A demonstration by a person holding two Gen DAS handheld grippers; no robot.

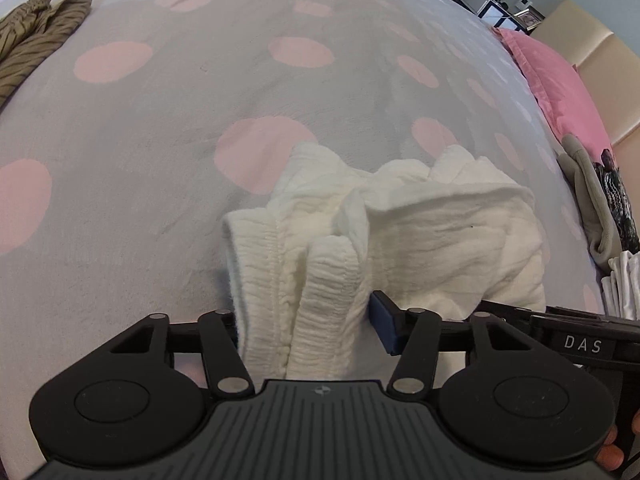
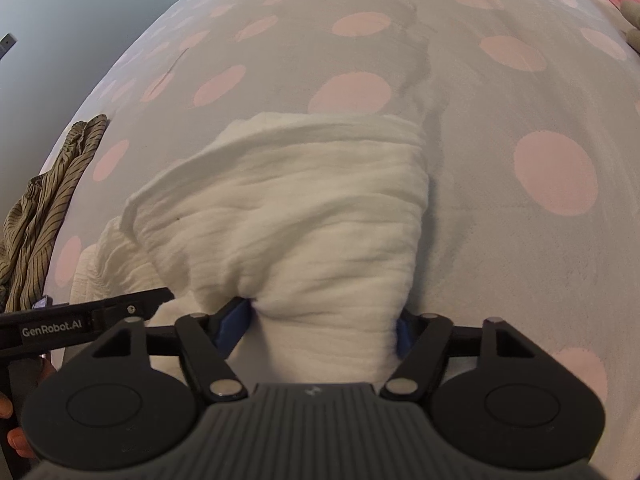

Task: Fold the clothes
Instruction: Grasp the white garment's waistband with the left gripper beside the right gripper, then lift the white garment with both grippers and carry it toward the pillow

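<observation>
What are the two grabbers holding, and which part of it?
Both hold the same white garment. The left gripper pinches its ribbed, gathered edge; the right gripper pinches a bunched part of the plain cloth. The rest lies on the dotted bedsheet.

A crinkled white cotton garment (image 1: pixel 400 232) lies bunched on the grey bedsheet with pink dots (image 1: pixel 160 128), low and centre in both views. A striped olive garment (image 1: pixel 36 44) lies at the left view's upper left edge; a pink pillow (image 1: pixel 560 80) and folded beige clothes (image 1: pixel 588 204) sit along its right edge.
</observation>
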